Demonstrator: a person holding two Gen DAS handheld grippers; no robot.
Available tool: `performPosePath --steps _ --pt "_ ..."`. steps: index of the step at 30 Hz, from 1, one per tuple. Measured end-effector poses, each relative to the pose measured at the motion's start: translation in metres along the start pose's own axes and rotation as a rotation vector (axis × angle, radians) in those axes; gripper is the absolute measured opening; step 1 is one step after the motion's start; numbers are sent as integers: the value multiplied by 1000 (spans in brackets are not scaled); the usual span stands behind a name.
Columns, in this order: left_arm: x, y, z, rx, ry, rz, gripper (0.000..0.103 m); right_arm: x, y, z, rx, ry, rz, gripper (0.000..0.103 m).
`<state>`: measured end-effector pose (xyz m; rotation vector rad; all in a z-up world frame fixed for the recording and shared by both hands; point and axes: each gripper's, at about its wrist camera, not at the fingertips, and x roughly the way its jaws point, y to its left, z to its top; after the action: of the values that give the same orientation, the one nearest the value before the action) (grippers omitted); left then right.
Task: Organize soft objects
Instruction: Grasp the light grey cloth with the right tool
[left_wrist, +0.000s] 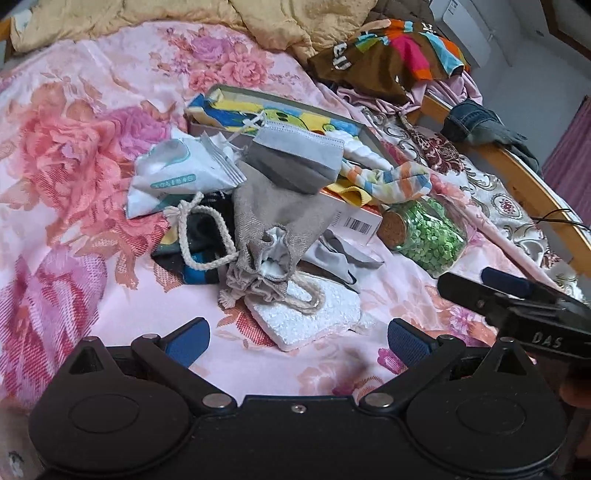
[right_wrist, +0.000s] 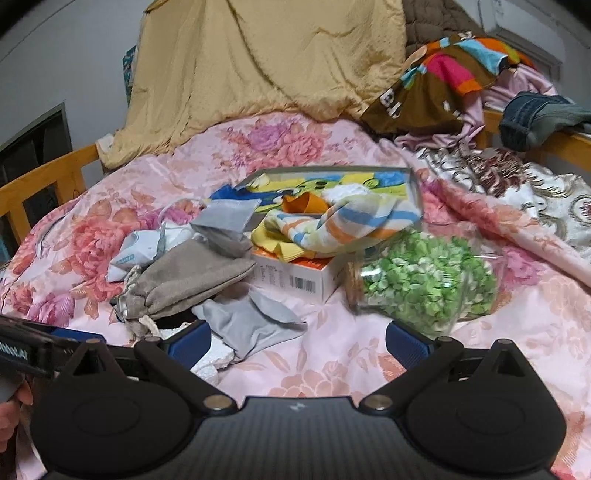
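On the pink floral bedspread (left_wrist: 74, 184) lies a heap of soft things. A grey drawstring pouch (left_wrist: 266, 229) (right_wrist: 188, 280) lies mouth-down over a white foam piece (left_wrist: 306, 321). A grey folded mask (left_wrist: 295, 158) rests on the edge of a shallow box (left_wrist: 369, 136), where a striped towel (left_wrist: 388, 181) (right_wrist: 332, 225) spills out. A thin grey cloth (right_wrist: 251, 321) lies flat in front. My left gripper (left_wrist: 297, 339) is open, just short of the foam. My right gripper (right_wrist: 298, 345) is open too, near the grey cloth, holding nothing.
A corked glass jar of green paper stars (left_wrist: 428, 232) (right_wrist: 421, 280) lies on its side to the right. A white tissue packet (left_wrist: 177, 170) sits left of the heap. A yellow quilt (right_wrist: 258, 55), piled clothes (right_wrist: 443, 85) and a wooden bed rail (right_wrist: 37, 184) ring the bed.
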<state>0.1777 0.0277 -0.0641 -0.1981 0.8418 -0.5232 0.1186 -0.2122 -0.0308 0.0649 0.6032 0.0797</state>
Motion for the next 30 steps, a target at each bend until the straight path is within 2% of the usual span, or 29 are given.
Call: performPosePath --steps 4,8,14,19,22,24,30 --pt "6 11 7 -66 25 -79 101 18 -2 6 -23 29 61 103" --pt "13 17 8 -124 42 -141 96 35 -2 9 -26 56 116 100" --pt "21 22 9 -114 62 -173 81 59 0 12 -41 93 190 95" --pt "23 33 7 -164 42 -203 73 80 0 15 -41 119 221 90" --pt "22 35 5 -164 21 -214 71 92 -1 15 -31 139 224 82" --pt "23 33 3 -156 14 -215 66 95 -3 14 -15 151 228 72" --pt "27 34 1 -167 2 -238 63 95 -9 14 10 166 223 51"
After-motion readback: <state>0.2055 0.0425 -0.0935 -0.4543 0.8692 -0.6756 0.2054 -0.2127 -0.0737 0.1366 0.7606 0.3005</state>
